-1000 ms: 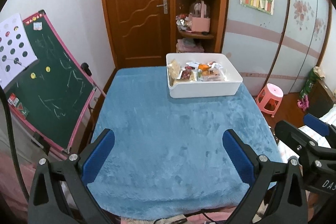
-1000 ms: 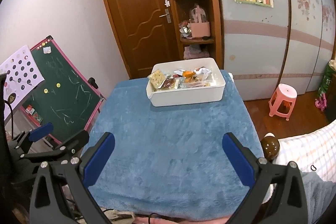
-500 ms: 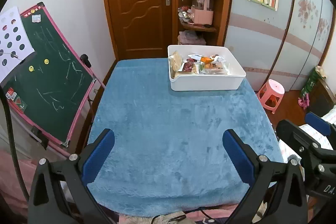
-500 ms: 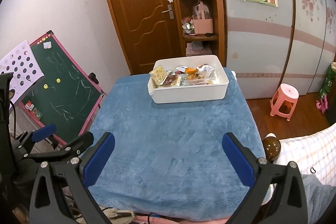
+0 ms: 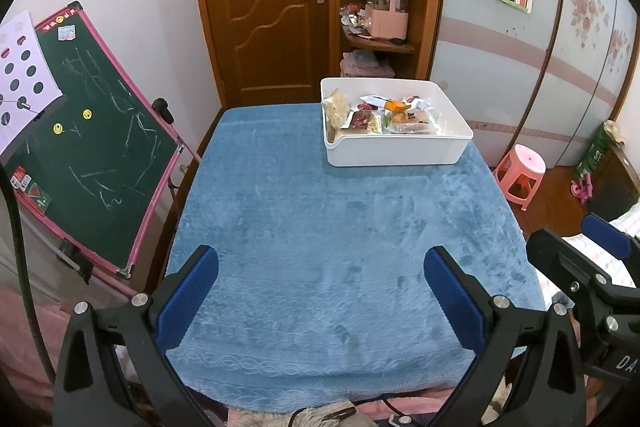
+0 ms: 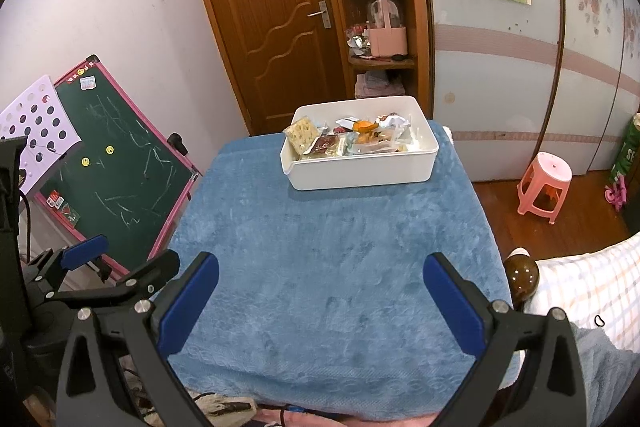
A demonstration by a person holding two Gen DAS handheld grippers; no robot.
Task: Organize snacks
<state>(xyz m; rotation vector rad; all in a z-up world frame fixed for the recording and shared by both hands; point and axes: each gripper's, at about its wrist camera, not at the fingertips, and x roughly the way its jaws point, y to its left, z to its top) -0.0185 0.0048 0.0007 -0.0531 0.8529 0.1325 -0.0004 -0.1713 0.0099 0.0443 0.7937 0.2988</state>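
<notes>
White bin [image 5: 394, 151] w/ snacks [image 5: 380, 117]; both tools gaping.

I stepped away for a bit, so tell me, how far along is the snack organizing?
Apparently near the end, or not begun. The snack packets all lie in the white bin; none lie on the blue cloth. The left gripper and right gripper are open and empty. Only sorting inside the bin could remain.

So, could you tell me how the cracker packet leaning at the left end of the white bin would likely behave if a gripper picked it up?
The cracker packet looks thin and flat, so probably light. Its clear wrapper may be slippery, and the crackers would likely crack under a hard squeeze. It leans on the white bin wall, so it may flop.
</notes>
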